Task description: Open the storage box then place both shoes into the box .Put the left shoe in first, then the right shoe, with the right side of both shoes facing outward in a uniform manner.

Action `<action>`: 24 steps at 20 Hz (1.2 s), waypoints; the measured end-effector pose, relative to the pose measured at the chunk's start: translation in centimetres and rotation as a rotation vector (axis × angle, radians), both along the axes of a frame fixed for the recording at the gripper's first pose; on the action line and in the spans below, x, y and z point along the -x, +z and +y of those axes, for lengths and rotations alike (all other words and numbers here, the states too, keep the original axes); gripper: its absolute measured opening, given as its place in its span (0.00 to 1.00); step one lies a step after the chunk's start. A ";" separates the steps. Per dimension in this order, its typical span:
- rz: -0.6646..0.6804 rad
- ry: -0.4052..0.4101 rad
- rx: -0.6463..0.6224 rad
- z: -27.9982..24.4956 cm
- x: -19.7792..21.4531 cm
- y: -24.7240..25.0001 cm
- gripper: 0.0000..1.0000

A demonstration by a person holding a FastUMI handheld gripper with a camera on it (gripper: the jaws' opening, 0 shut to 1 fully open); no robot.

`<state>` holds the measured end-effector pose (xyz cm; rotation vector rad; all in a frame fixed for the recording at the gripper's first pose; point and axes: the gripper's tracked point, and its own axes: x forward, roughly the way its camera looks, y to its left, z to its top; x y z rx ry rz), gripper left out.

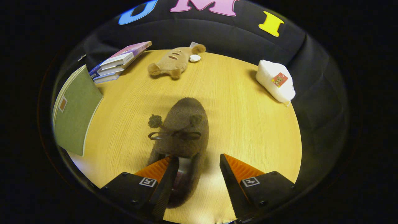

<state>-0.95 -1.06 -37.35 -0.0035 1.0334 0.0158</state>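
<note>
Gripper view puts me low over a round, light wooden bench (242, 124), looking forward along the two fingers of the hand-held gripper (199, 161). I see its fingers spread apart and pinching nothing. The left finger (169, 174) sits at the heel opening of a fuzzy brown slipper-style shoe (183, 130), over the inner lining; I cannot tell whether it touches the rim. The right finger (228, 172) stands off the shoe's right side, with bare wood between them.

The shoe lies flat on the bench, heel toward me and toe pointing away. A thin dark ribbon bow (174, 135) runs across its upper, and a small dark pompom (155, 121) sticks out on its left side.

Well beyond the toe, near the far edge of the bench, a tan plush toy with stubby limbs (172, 63) lies on its side, and a small white oval object (195, 58) rests just beside it. To the far left I see a stack of paperback books (119, 62), and nearer, a large green-covered book (76, 109) lying at the bench's left edge. On the far right, a white soft pack with a small red label (275, 81) sits at the bench edge.
</note>
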 end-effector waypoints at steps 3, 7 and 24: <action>-0.059 -0.008 0.019 -0.1 -2.0 -0.4 0.76; -0.060 -0.025 0.030 -0.3 -2.4 -1.1 0.48; -0.202 -0.046 -0.161 8.0 -2.5 16.4 0.10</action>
